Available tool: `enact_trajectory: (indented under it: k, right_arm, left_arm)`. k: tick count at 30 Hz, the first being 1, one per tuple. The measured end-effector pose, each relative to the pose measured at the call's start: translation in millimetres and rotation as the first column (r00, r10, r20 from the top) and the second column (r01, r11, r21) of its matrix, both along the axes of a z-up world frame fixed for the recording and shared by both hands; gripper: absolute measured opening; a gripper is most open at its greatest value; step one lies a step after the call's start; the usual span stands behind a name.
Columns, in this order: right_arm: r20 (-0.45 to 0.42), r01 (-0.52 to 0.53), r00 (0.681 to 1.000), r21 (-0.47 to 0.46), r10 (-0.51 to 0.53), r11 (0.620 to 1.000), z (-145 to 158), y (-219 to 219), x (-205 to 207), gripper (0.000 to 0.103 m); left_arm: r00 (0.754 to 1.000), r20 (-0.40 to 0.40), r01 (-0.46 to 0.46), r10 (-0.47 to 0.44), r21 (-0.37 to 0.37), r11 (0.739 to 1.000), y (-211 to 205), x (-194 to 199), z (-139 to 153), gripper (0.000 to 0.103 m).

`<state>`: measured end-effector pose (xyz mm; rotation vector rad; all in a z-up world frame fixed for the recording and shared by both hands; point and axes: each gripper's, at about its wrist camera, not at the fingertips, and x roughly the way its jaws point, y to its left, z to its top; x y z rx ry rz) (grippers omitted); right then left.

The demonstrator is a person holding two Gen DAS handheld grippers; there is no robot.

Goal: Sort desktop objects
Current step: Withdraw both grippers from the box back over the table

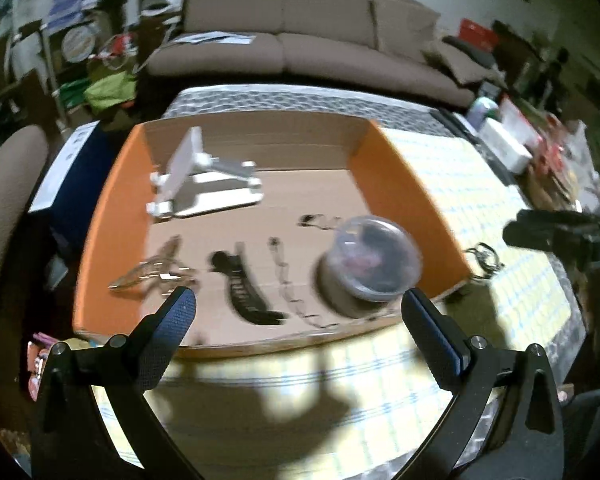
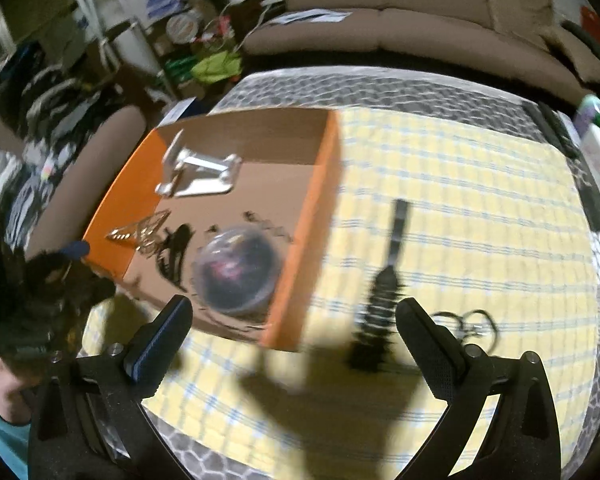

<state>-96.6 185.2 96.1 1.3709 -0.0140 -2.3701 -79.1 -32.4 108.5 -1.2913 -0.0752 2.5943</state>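
An orange-sided cardboard box [image 1: 404, 184] [image 2: 304, 216] sits on the yellow checked tablecloth. Inside it lie a white folding stand [image 1: 204, 180] [image 2: 198, 174], a gold clip [image 1: 156, 272] [image 2: 140, 232], a black hair clip [image 1: 242, 284] [image 2: 176, 252], a thin chain [image 1: 286, 280] and a clear lidded tub [image 1: 370, 258] [image 2: 236, 272]. A black hairbrush [image 2: 384, 284] and black hair ties [image 2: 476, 322] [image 1: 485, 260] lie on the cloth right of the box. My left gripper [image 1: 300, 312] is open and empty before the box. My right gripper [image 2: 294, 320] is open and empty above the cloth near the brush.
A brown sofa [image 1: 300, 40] stands behind the table. Bottles and boxes [image 1: 504, 136] crowd the table's far right edge. A chair arm [image 1: 8, 208] and cluttered shelves [image 1: 80, 32] are at the left. My right gripper's body [image 1: 560, 236] shows at the right in the left wrist view.
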Motion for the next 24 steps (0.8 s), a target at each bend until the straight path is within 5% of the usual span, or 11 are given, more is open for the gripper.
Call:
enact_trajectory:
  k: [17, 24]
  right_arm:
    - [0.021, 0.212, 0.977, -0.014, -0.211, 0.977, -16.8, 150.5, -1.2, 0.102]
    - [0.063, 0.261, 0.964, -0.004, -0.26, 0.965, -36.6, 188.6, 0.7, 0.082]
  left_arm:
    - [0.963, -0.027, 0.268, -0.268, -0.016, 0.963, 165.5, 24.3, 5.3, 0.103]
    - [0.929, -0.017, 0.367, -0.369, -0.062, 0.928, 224.7, 33.0, -16.3, 0.103]
